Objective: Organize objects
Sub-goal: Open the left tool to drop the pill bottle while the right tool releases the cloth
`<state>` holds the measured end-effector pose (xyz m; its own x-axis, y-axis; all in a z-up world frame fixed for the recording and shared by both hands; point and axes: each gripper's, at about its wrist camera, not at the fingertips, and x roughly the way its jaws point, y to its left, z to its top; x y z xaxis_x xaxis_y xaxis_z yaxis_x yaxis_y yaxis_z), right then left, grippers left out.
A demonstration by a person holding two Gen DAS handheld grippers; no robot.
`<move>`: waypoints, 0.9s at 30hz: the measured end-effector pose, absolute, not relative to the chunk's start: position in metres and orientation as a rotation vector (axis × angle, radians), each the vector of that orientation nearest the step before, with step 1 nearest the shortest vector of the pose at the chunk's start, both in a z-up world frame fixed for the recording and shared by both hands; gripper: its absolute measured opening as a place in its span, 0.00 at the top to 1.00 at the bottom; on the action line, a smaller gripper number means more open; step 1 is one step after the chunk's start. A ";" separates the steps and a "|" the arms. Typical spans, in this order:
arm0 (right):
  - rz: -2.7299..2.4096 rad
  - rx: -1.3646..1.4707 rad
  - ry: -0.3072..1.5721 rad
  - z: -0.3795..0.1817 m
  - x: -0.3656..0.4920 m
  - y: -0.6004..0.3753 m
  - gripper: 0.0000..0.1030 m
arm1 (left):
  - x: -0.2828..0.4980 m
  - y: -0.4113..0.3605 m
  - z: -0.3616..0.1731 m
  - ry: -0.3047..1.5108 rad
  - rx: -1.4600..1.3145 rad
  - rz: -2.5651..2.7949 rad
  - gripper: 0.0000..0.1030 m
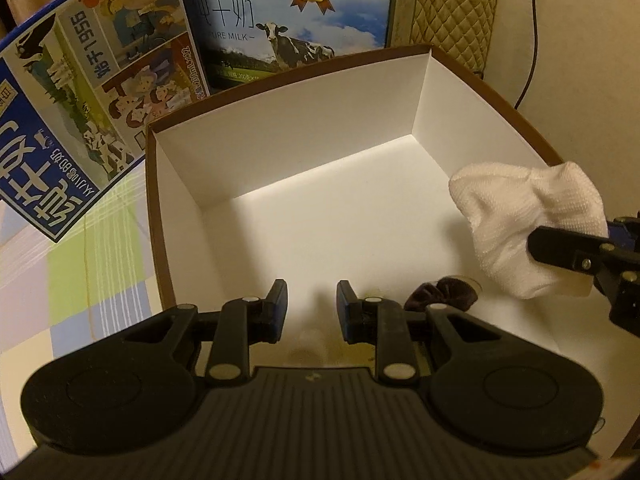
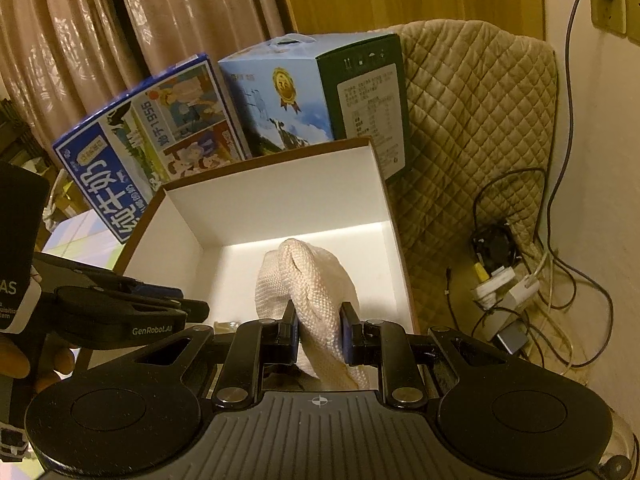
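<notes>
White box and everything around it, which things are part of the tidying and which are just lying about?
Part of the job:
white box
white sock in right gripper
dark scrunchie
left gripper

Lying about:
milk cartons
quilted cover
cables
curtain

Count of items in view, both cameras:

- Grippers: 2, left gripper (image 1: pixel 312 312) and right gripper (image 2: pixel 319 330).
- White cloth (image 2: pixel 316 280): 1.
- Open box (image 1: pixel 288 128), white inside: 1.
- Milk cartons behind the box: 2, a dark blue carton (image 1: pixel 80 92) and a light blue carton (image 1: pixel 288 20).
- Dark brown fabric item (image 1: pixel 444 298) in the box: 1.
- Quilted cover (image 2: pixel 480 120): 1.
- Wall sockets (image 2: pixel 608 8): 2 were seen.
</notes>
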<state>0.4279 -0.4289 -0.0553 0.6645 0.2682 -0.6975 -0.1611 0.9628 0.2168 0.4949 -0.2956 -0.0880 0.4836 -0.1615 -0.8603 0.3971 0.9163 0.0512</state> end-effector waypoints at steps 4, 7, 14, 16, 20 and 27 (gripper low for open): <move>0.242 0.136 0.810 -0.057 0.434 -0.428 0.84 | 0.497 -0.295 -0.088 1.010 0.249 -0.352 0.77; 0.243 0.133 0.813 -0.058 0.437 -0.427 0.84 | 0.498 -0.293 -0.086 1.004 0.236 -0.359 0.74; 0.242 0.121 0.811 -0.059 0.444 -0.424 0.83 | 0.494 -0.290 -0.080 0.984 0.228 -0.353 0.58; 0.233 0.116 0.803 -0.059 0.446 -0.423 0.83 | 0.494 -0.287 -0.078 0.981 0.219 -0.349 0.58; 0.238 0.107 0.782 -0.059 0.449 -0.422 0.82 | 0.493 -0.281 -0.074 0.975 0.201 -0.332 0.56; 0.254 0.123 0.733 -0.050 0.450 -0.420 0.68 | 0.489 -0.274 -0.064 0.958 0.166 -0.319 0.41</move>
